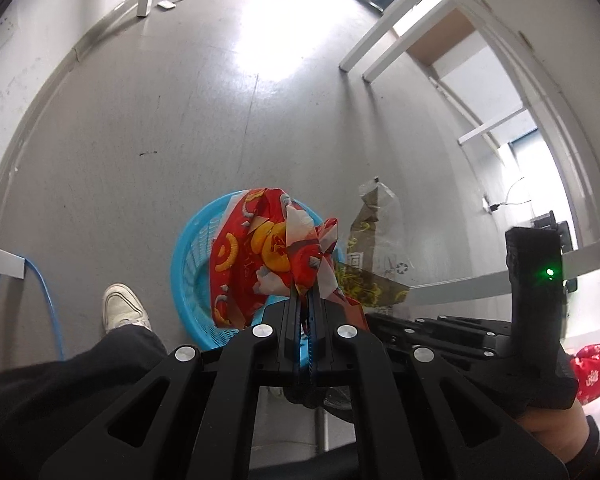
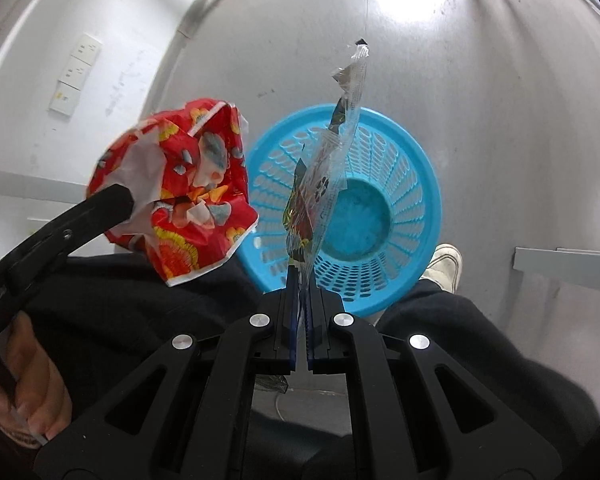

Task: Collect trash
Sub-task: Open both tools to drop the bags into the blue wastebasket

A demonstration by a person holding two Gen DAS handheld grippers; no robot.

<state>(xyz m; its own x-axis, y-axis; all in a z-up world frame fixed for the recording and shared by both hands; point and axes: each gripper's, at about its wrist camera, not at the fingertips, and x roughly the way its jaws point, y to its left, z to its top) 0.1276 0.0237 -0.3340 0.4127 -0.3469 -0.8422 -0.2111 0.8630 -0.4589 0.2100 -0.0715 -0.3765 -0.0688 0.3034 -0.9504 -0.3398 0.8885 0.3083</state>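
Trash hangs from both tools above the blue basket [image 2: 404, 184] on the floor: the right tool [image 2: 302, 280] pinches a clear wrapper [image 2: 328, 168], long axis upright, over the basket's opening; the left tool [image 1: 305, 300] pinches a crumpled red snack bag [image 1: 260, 256], near the left rim. Open floor surrounds the basket.

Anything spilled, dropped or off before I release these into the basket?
Nothing stands out. The left hand-held gripper pinches the red wrapper, the right hand-held gripper the clear wrapper, both over the upright blue basket, which looks empty.
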